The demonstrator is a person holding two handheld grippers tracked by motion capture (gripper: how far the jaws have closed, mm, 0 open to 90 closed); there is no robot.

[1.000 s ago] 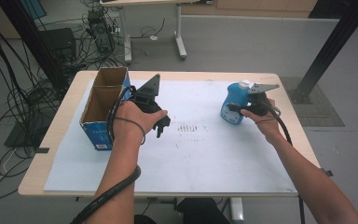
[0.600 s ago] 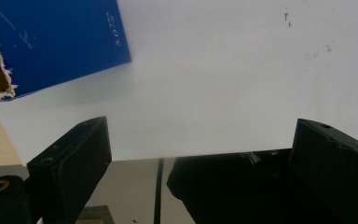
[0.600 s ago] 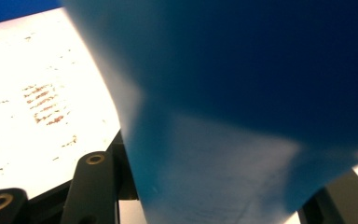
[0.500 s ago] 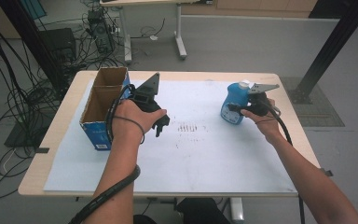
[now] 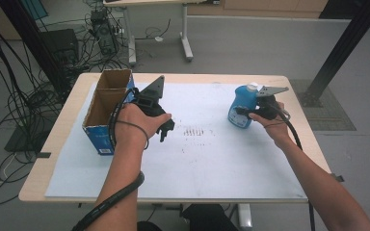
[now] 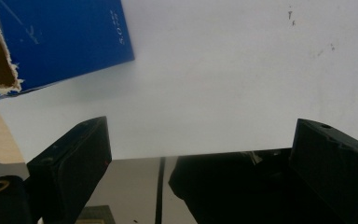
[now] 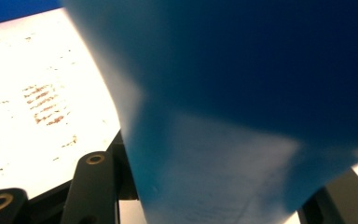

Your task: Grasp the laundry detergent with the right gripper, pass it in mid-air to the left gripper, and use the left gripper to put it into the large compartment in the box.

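A blue plastic bottle [image 5: 238, 100] with a white cap stands at the right side of the white mat [image 5: 212, 159]. My right gripper [image 5: 242, 113] is shut on its body, and in the right gripper view the bottle [image 7: 242, 93] sits between the jaws, very close. An open-topped blue cardboard box [image 5: 107, 108] lies at the left of the table. Just to its right, my left gripper [image 5: 165, 132] hangs over the mat with its tips pointing down. Its jaws stand wide apart around bare mat in the left gripper view [image 6: 200, 128], with the box's blue side [image 6: 65, 42] at the upper left.
A patch of brown smudges [image 5: 195, 131] marks the mat's middle. The wooden table edge [image 5: 53, 144] shows around the mat. Tangled cables [image 5: 24, 96] lie on the floor to the left. A second table's legs [image 5: 185, 33] stand behind, and a black post [image 5: 339, 53] leans at the right.
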